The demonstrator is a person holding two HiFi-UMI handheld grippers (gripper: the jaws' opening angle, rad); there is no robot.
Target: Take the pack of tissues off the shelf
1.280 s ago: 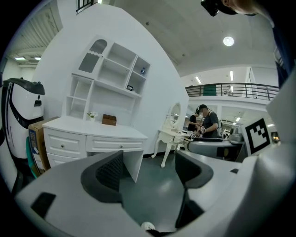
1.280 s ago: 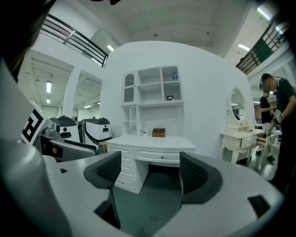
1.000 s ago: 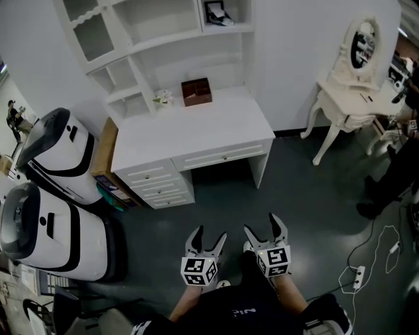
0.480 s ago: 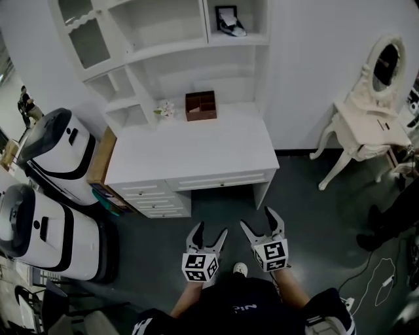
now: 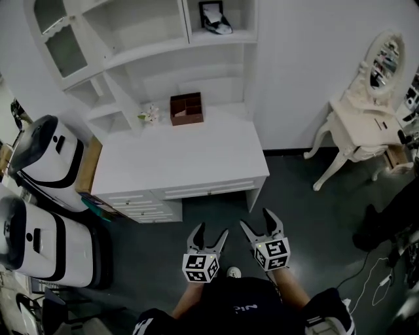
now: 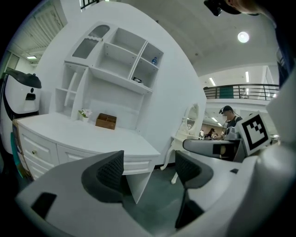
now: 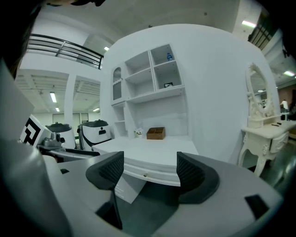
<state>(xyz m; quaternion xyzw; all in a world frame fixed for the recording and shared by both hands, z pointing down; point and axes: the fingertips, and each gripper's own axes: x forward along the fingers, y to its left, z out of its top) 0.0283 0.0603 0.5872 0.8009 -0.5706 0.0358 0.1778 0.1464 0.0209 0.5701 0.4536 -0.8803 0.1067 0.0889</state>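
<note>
A white desk carries a white shelf unit. In its upper right cubby a small white and dark pack lies in front of a dark frame; the same cubby shows far off as a dark speck in the right gripper view. Both grippers hang low over the dark floor, well short of the desk. My left gripper is open and empty. The jaws of my right gripper stand wide and are closing, with nothing between them.
A brown wooden box and a small flower pot stand at the back of the desk. Two white robot-like machines stand to the left. At the right are a cream dressing table with a mirror, a dark-clothed person and floor cables.
The head view has swung, so the desk sits further left and more of the upper shelf shows. Both grippers keep about the same low place before the body.
</note>
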